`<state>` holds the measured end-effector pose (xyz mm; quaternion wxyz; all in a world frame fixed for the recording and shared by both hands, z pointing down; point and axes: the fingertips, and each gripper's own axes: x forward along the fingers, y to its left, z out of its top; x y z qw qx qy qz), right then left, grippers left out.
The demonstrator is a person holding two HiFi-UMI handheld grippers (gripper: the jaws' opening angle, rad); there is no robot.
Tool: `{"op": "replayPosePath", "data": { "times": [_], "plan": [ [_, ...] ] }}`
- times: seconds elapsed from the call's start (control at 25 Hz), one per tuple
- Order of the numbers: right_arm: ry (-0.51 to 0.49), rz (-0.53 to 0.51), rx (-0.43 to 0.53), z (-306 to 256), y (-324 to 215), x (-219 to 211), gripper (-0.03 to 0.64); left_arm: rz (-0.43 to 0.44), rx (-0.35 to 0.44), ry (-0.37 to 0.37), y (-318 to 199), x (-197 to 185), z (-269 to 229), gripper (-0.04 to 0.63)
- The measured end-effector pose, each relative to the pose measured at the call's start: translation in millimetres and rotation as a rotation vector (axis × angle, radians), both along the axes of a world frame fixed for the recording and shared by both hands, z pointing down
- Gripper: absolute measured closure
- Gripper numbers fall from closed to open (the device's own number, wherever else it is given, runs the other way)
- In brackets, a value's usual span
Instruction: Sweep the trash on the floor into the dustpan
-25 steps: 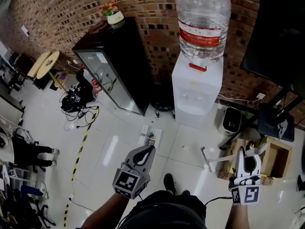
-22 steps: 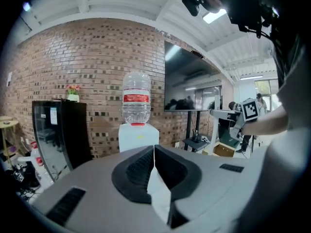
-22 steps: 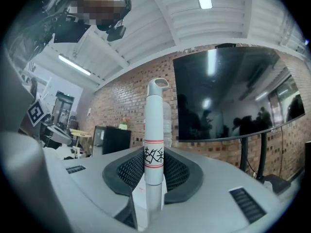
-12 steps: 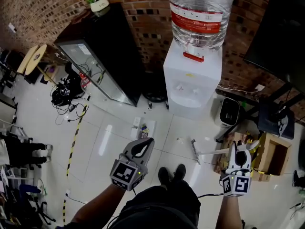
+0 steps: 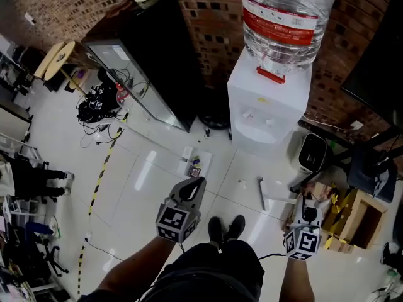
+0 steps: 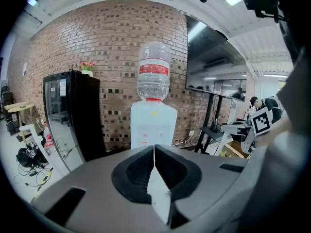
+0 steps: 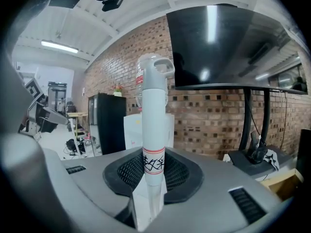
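The right tongs (image 5: 306, 215) (image 7: 154, 165) are clamped on a white handle (image 7: 154, 111), which rises straight up between the pads, long axis in line with the tongs. A red-edged label band sits just above the grip, and the hanging-loop end points away from the tongs. From the head view the handle's (image 5: 262, 194) far end reaches forward and left of the right tongs over the floor (image 5: 157, 168). Whether it belongs to a broom or a dustpan cannot be told.

The left tongs (image 5: 197, 185) (image 6: 154, 153) are pressed together with nothing between them, and point forward.

The trash (image 5: 195, 165), a few small wrappers and paper bits, lies on the tiles just ahead of the left tongs. One tiny scrap (image 5: 241, 182) sits between the two tongs' lines.

Beyond the trash stand a water dispenser (image 5: 261, 109) (image 6: 149, 127) and, further left, a black glass-door cabinet (image 5: 148, 61). A tangle of cables (image 5: 101, 99) lies well to the left of the left tongs. A wooden crate (image 5: 359, 214) stands just right of the right tongs. The person's shoes (image 5: 227, 228) are between and behind the tongs.
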<state>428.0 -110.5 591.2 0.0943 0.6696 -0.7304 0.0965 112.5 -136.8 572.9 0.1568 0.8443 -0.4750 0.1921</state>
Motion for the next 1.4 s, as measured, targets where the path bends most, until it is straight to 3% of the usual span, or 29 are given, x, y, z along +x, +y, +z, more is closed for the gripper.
{"op": "replayPosePath", "data": {
  "times": [0.32, 0.56, 0.72, 0.92, 1.12, 1.4],
  "plan": [
    [0.031, -0.071, -0.039, 10.3, -15.9, -18.4, 0.512, -0.031, -0.024, -0.005, -5.2, -0.4, -7.4, 0.588],
    [0.028, -0.088, -0.084, 12.3, -25.0, -50.5, 0.512, 0.01, 0.0, 0.005, -22.9, -1.6, -18.8, 0.588],
    [0.032, -0.082, -0.113, 14.1, -30.8, -78.1, 0.512, -0.003, -0.001, 0.013, -39.6, -33.6, -20.8, 0.588],
    [0.029, 0.007, -0.138, 17.4, -51.3, -123.2, 0.512, 0.04, 0.024, 0.051, -71.7, -101.4, -25.1, 0.588],
    [0.038, 0.109, -0.151, 35.3, -82.4, -183.2, 0.512, 0.153, 0.06, 0.028, -107.0, -170.8, -27.3, 0.588],
    [0.034, 0.256, -0.178, 51.7, -134.2, -249.3, 0.509, 0.292, 0.053, 0.043, -126.3, -227.9, -17.5, 0.588]
  ]
}}
